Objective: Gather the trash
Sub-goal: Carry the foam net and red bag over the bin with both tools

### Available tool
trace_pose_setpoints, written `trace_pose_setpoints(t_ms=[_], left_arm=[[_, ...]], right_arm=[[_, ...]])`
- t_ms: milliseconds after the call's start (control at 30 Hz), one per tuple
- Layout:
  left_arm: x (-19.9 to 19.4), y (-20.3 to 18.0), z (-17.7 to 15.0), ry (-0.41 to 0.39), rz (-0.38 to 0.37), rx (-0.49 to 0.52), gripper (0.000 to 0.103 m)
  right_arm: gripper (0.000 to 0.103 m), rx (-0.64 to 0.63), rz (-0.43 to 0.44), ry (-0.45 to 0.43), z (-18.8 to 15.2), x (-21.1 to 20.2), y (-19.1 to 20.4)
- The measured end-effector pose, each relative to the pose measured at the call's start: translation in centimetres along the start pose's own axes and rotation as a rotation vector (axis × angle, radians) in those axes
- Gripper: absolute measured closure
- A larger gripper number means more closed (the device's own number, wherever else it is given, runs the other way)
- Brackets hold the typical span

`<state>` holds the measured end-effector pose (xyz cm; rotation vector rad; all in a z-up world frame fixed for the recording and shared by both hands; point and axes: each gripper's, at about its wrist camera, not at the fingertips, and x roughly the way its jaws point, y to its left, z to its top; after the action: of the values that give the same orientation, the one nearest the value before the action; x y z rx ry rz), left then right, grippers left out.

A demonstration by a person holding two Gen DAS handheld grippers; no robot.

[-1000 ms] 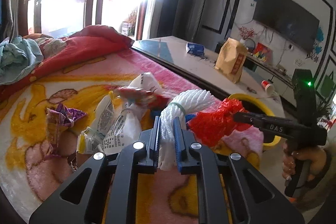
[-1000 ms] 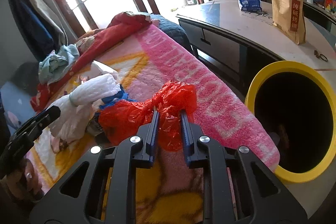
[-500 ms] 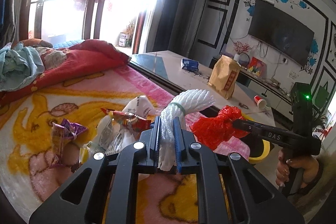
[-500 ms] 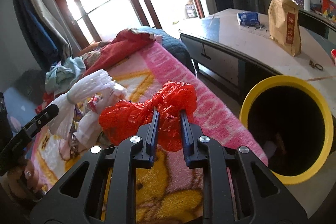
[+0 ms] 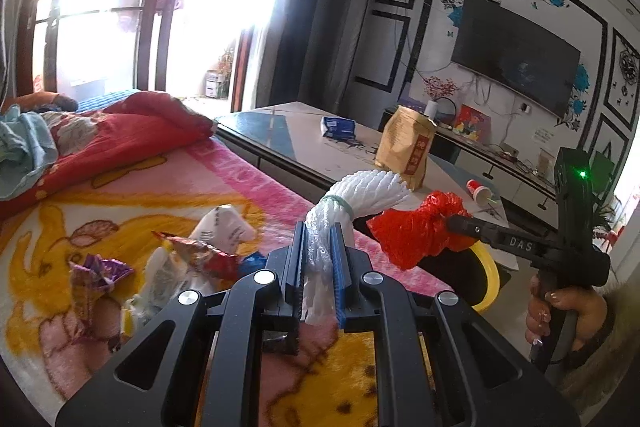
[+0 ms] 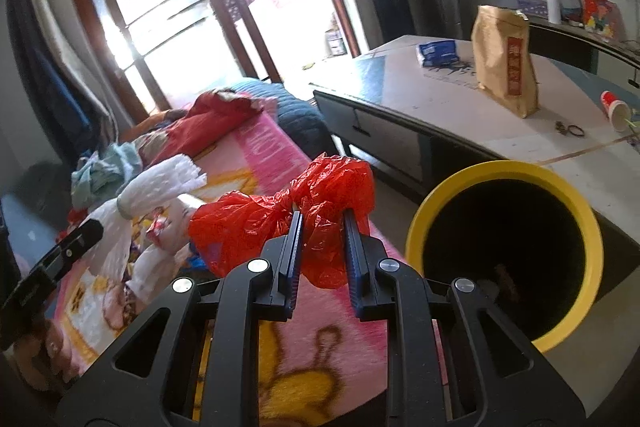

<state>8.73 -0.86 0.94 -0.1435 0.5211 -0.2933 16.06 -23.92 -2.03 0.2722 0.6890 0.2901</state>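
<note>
Two pieces of trash lifted, none binned yet.

Left tongs (image 5: 318,247) clenched on white foam netting (image 5: 360,195); right tongs (image 6: 322,227) clenched on red plastic bag (image 6: 320,203). Both are held above the pink blanket (image 5: 248,179), near the yellow-rimmed bin (image 6: 500,171) at right. Left on the blanket: purple wrapper (image 5: 96,273), red snack wrapper (image 5: 192,253), white packets (image 5: 224,227). Judged early to midway; drops remain.

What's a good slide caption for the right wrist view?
Right gripper clamps a red plastic bag beside the yellow-rimmed bin.
</note>
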Motion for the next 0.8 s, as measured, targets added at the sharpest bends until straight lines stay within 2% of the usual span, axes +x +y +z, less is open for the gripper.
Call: trace_pose_setpoints(t_ms=[800], left_arm=[[3.3,-5.6,0.9,0.020,-0.110,0.103,0.091]], right_arm=[[0.089,0.125,-0.165,-0.099,1.9,-3.3,-7.0]])
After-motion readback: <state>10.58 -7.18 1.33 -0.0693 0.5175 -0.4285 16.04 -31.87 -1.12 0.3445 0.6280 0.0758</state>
